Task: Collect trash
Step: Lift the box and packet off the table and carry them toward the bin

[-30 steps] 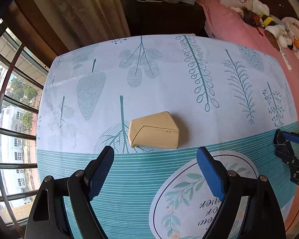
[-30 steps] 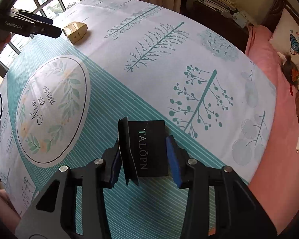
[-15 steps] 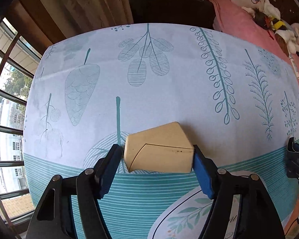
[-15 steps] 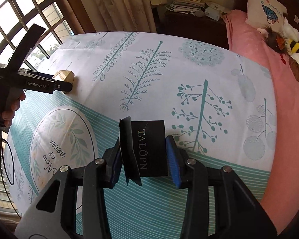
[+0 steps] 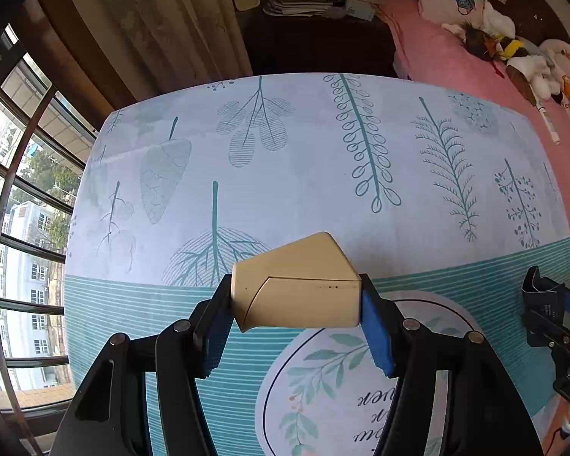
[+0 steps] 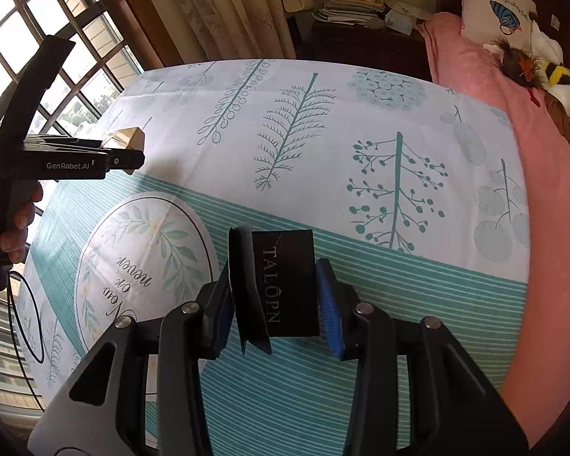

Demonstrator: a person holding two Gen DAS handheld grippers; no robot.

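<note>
While the leaf-print counter [image 5: 315, 190] is filling both views, the left tongs [image 5: 296, 304] are squeezing a tan box [image 5: 296, 288], having just closed on it, lifted above the cloth; the right tongs [image 6: 273, 296] are clamping a small black TALOPN carton [image 6: 285, 281].

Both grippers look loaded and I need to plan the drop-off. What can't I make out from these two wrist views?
- Any bin or bag: in neither view.
- Underside of the tan box: left wrist view, hidden by its own body.
- Inside of the black TALOPN box: right wrist view, flap covers it.
- Left gripper and right gripper: cut off by the bottom edge.
</note>
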